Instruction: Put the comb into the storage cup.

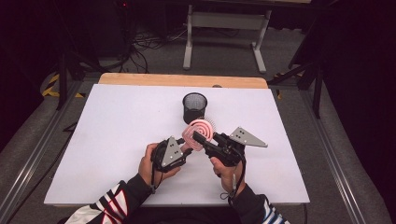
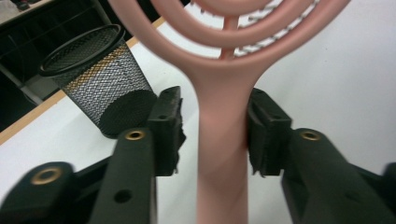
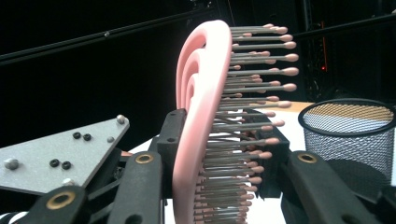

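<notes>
1. High view: a pink hairbrush (image 1: 199, 134) was held at frame centre above the white bench (image 1: 116, 140), just below a black mesh cup (image 1: 194, 107).
2. Left tool (image 2: 215, 135) stood slightly parted around the handle, touching only one side.
3. Right tool (image 3: 224, 154) clamped the brush head.

The table (image 1: 107, 140) is bare along its left edge, right edge and both far corners, leaving wide room to pass. The one standing obstacle is the black mesh cup (image 1: 194, 107), upright toward the middle of the far edge. Just near of it, the pink brush (image 1: 198, 134) is raised between the left hand-held gripper (image 1: 186, 150) and right hand-held gripper (image 1: 198, 138), crowding the centre.
</notes>
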A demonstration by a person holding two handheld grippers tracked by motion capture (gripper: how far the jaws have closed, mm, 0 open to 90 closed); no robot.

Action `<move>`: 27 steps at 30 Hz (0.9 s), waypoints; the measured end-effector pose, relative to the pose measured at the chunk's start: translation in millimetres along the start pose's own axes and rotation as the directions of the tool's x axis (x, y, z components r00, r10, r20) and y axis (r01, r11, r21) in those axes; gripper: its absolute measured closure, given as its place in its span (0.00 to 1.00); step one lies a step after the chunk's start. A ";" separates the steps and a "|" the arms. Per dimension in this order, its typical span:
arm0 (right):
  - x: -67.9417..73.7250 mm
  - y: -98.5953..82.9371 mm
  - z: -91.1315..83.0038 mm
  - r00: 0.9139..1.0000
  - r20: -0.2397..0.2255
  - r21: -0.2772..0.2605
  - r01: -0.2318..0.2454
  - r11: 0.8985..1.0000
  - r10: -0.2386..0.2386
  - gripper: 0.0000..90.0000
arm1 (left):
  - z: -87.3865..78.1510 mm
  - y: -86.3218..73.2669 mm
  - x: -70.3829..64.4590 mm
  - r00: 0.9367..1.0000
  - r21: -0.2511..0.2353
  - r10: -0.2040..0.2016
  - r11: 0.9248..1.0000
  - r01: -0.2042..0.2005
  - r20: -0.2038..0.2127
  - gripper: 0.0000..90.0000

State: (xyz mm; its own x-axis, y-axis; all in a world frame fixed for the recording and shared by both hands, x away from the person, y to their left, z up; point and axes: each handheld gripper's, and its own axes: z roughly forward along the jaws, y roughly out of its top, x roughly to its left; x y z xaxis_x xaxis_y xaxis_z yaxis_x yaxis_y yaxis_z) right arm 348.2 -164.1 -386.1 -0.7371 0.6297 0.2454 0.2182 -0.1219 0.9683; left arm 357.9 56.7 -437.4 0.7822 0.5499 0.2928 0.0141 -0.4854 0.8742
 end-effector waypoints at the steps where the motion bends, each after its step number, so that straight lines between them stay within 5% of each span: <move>1: -0.4 0.7 -1.1 1.000 -0.001 -0.003 0.000 1.000 0.000 0.70 | 0.0 0.0 0.0 1.000 -0.002 -0.002 1.000 0.002 0.000 0.64; 11: -1.5 15.5 -15.6 0.999 0.015 -0.045 0.049 0.998 -0.049 0.70 | -3.3 -0.7 0.9 0.999 -0.018 0.014 1.000 -0.014 0.037 0.39; 15: -4.3 19.9 -21.8 0.997 0.031 -0.050 0.065 0.997 -0.064 0.70 | -8.0 -5.4 5.6 0.995 -0.035 0.003 0.999 0.001 0.099 0.30; 20: -6.6 21.9 -26.3 0.995 0.048 -0.052 0.088 0.995 -0.085 0.70 | -18.5 -11.4 14.4 0.992 -0.047 0.012 0.999 -0.006 0.125 0.22; 27: -7.3 22.7 -29.3 0.991 0.066 -0.043 0.117 0.992 -0.114 0.70 | -38.3 -23.4 32.0 0.994 -0.052 -0.026 0.998 0.031 0.108 0.17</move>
State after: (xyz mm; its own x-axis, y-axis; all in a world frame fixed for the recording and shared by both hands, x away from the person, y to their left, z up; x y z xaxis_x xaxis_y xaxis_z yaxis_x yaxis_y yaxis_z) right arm 339.8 -194.0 -364.6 -0.7135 0.6886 0.1295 0.1028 -0.0799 0.9915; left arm 358.8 111.7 -433.7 0.8443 0.4855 0.2267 0.0062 -0.4320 0.9018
